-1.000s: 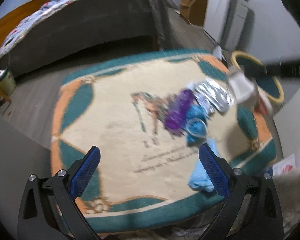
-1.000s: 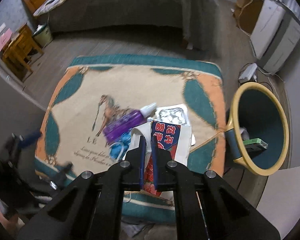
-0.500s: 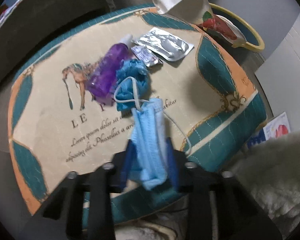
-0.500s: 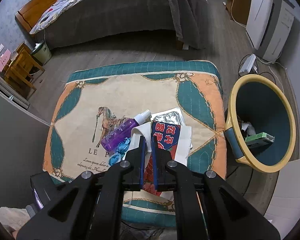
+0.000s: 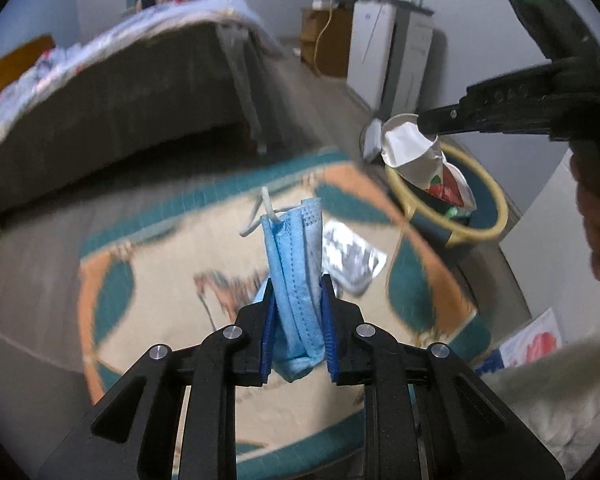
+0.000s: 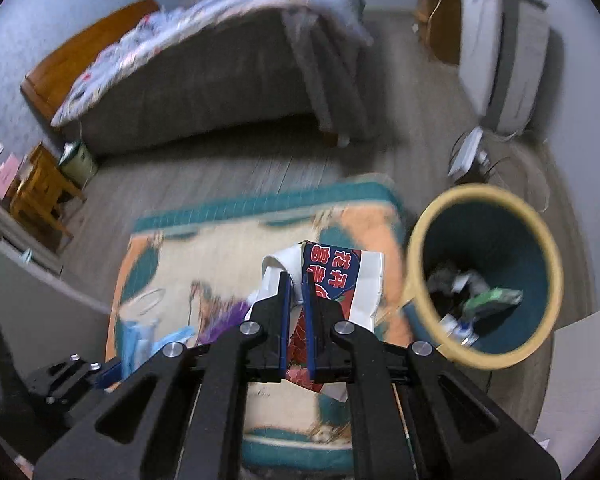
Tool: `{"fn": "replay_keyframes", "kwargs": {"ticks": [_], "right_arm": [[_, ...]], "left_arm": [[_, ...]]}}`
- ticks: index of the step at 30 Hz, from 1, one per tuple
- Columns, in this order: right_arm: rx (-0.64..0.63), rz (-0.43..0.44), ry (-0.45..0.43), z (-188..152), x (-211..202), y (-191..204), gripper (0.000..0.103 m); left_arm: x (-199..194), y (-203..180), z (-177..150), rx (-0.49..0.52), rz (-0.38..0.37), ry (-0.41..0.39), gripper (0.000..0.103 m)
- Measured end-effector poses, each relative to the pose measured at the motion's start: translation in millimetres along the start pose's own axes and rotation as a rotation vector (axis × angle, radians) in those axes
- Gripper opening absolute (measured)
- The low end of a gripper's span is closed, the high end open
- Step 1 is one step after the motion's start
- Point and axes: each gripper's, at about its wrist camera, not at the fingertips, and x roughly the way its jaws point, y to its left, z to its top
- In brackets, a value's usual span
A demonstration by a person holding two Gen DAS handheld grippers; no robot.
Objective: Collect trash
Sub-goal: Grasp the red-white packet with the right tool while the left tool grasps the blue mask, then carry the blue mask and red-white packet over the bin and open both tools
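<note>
A folded blue face mask (image 5: 296,248) hangs between the blue pads of my left gripper (image 5: 298,284), lifted above the rug (image 5: 140,280). The jaws are still closing and the pads press on the mask. My right gripper (image 6: 295,276) is shut on a white snack wrapper (image 6: 336,268) with red and blue print, held in the air just left of the yellow-rimmed bin (image 6: 480,190). In the left wrist view that wrapper (image 5: 412,152) dangles over the bin's rim (image 5: 496,200). A purple bottle (image 6: 224,316) and a silver foil pack (image 5: 352,256) lie on the rug.
The bin holds a green packet (image 6: 496,298) and other scraps. A bed (image 6: 220,60) stands behind the rug, a wooden stool (image 6: 40,188) at the left, a white appliance (image 6: 500,60) at the back right. A printed paper (image 5: 536,336) lies on the floor.
My left gripper went from wide open to closed on the blue mask and raised it off the rug. My right gripper rose with the wrapper and moved toward the bin.
</note>
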Motion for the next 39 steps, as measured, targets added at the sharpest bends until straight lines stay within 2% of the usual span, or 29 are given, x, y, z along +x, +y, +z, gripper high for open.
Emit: {"fn": "replay_keyframes", "kwargs": {"ticks": [3, 7, 13, 20, 29, 39], "right_arm": [[0.001, -0.021, -0.033, 9, -8, -13, 0.006], [0.045, -0.007, -0.041, 13, -9, -36, 0.006], [0.059, -0.011, -0.040, 13, -3, -58, 0.006], [0.053, -0.013, -0.021, 15, 9, -73, 0.006], [0.058, -0.041, -0.025, 23, 16, -98, 0.006], [0.148, -0.091, -0.034, 22, 11, -159, 0.006]], "left_arm": [[-18, 1, 30, 0.002, -0.010, -0.051, 0.022], [-19, 1, 53, 0.014, -0.019, -0.080, 0.022], [8, 12, 66, -0.093, -0.103, -0.089, 0.022], [25, 6, 80, -0.092, -0.106, -0.091, 0.022], [51, -17, 94, -0.028, -0.079, -0.080, 0.022], [77, -64, 115, 0.033, -0.106, -0.080, 0.022]]}}
